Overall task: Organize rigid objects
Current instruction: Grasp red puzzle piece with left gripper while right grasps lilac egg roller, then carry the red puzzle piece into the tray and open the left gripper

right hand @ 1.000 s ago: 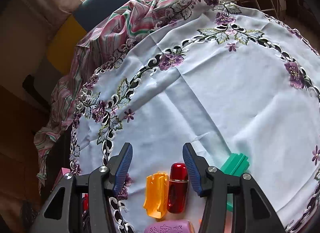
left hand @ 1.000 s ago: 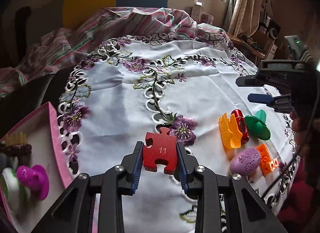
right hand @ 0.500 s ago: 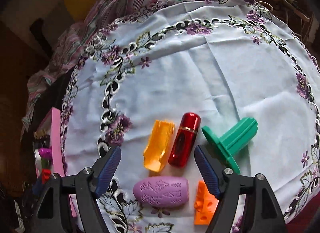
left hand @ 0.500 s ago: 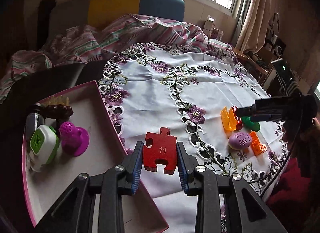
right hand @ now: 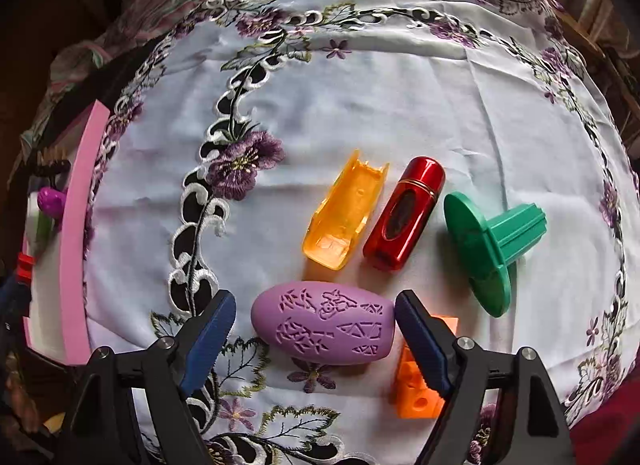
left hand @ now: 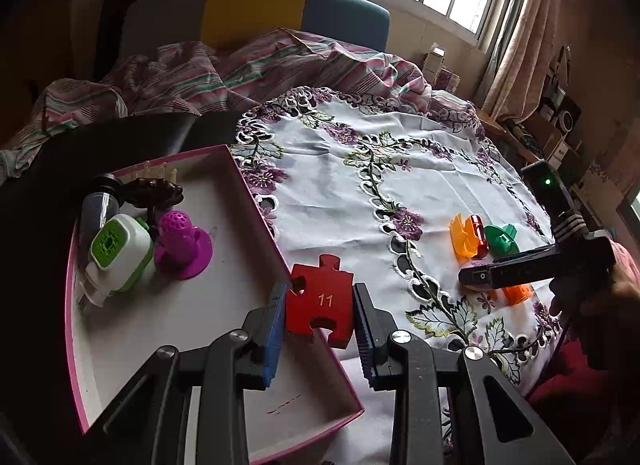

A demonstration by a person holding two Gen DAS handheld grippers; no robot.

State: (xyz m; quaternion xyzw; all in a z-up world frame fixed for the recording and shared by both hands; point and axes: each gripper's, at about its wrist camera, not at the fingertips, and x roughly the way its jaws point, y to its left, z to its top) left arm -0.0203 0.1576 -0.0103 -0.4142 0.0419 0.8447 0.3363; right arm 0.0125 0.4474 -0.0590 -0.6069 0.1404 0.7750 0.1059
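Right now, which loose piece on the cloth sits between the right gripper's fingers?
The purple egg-shaped piece, lying between the opening right gripper, untouched. The others lie outside.

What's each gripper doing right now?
Left gripper: shut on the red puzzle piece.
Right gripper: jaws opening, astride the purple egg, not gripping.

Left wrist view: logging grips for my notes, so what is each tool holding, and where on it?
Left tool clamps the red puzzle piece by its side edges; right tool, opening, holds nothing.
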